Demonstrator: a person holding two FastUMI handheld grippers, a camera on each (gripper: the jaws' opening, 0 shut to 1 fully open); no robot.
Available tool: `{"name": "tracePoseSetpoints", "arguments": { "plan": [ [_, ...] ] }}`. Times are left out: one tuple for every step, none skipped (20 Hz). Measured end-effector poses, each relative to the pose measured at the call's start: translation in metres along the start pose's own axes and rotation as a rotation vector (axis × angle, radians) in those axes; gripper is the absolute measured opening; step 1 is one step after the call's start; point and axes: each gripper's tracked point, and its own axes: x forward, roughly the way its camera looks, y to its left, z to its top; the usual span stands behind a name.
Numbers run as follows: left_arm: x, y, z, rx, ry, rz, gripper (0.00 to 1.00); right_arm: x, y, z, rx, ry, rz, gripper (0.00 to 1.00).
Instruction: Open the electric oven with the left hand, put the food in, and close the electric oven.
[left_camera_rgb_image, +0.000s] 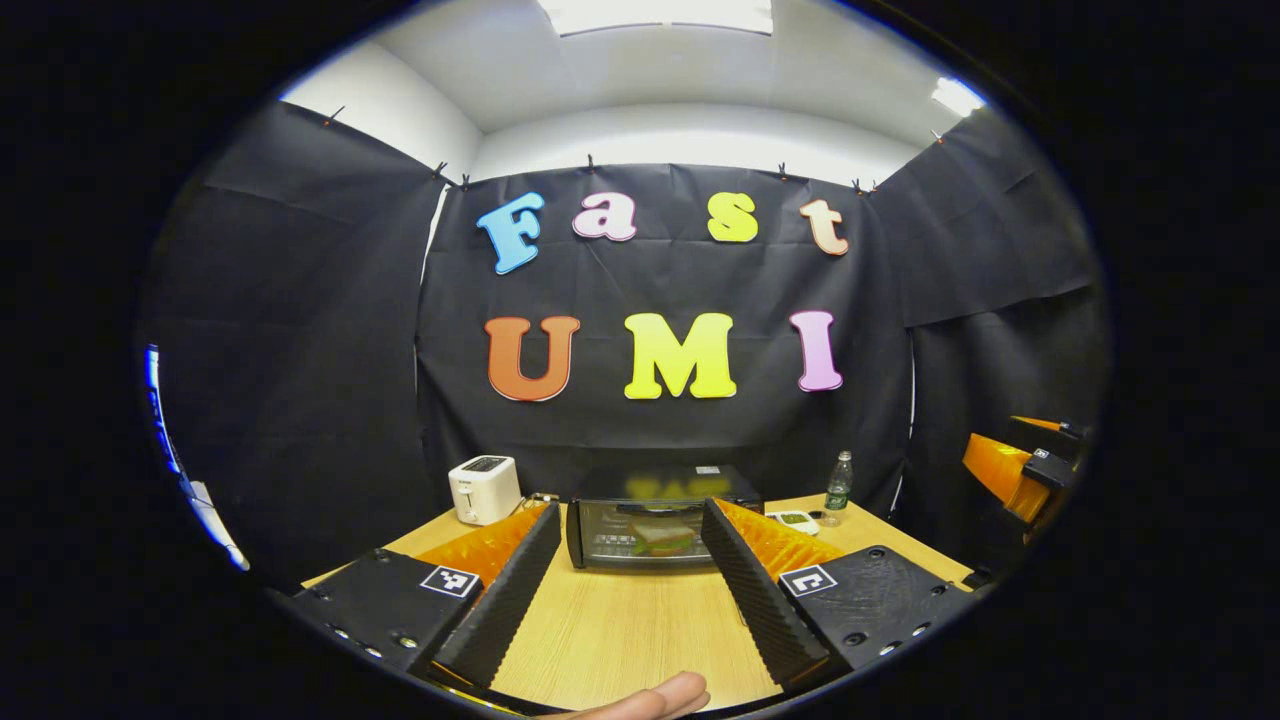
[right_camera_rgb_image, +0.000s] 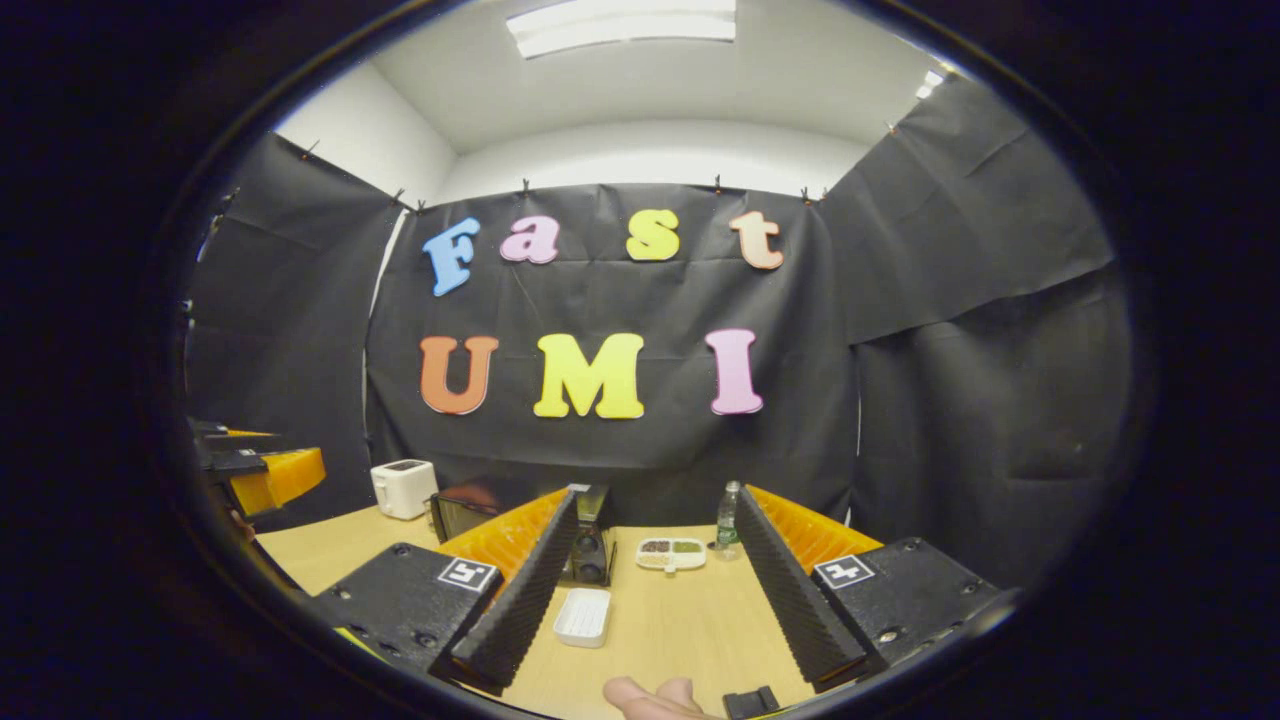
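Observation:
The black electric oven (left_camera_rgb_image: 650, 520) stands at the back of the wooden table (left_camera_rgb_image: 620, 630), its glass door upright and closed. A sandwich (left_camera_rgb_image: 662, 538) lies behind the glass. My left gripper (left_camera_rgb_image: 630, 510) is open, well short of the oven, with its fingers framing the door and nothing between them. In the right gripper view the oven (right_camera_rgb_image: 465, 512) is at the left, partly hidden by a finger. My right gripper (right_camera_rgb_image: 658, 495) is open and empty above the table. The right gripper (left_camera_rgb_image: 1020, 465) also appears far right in the left gripper view.
A white toaster (left_camera_rgb_image: 483, 488) stands left of the oven; a small bottle (left_camera_rgb_image: 838, 485) and a compartment dish (left_camera_rgb_image: 795, 520) are to its right. An empty white tray (right_camera_rgb_image: 583, 615) lies on the table (right_camera_rgb_image: 680, 640) near the oven's knobs. A person's fingertip (left_camera_rgb_image: 660, 697) is at the bottom edge.

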Motion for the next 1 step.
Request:
{"name": "tracePoseSetpoints", "arguments": {
  "plan": [
    [-0.0035, 0.0009, -0.0021, 0.003, 0.003, -0.003, 0.94, -0.002, 0.0056, -0.0012, -0.002, 0.003, 0.014, 1.0]
  ]
}}
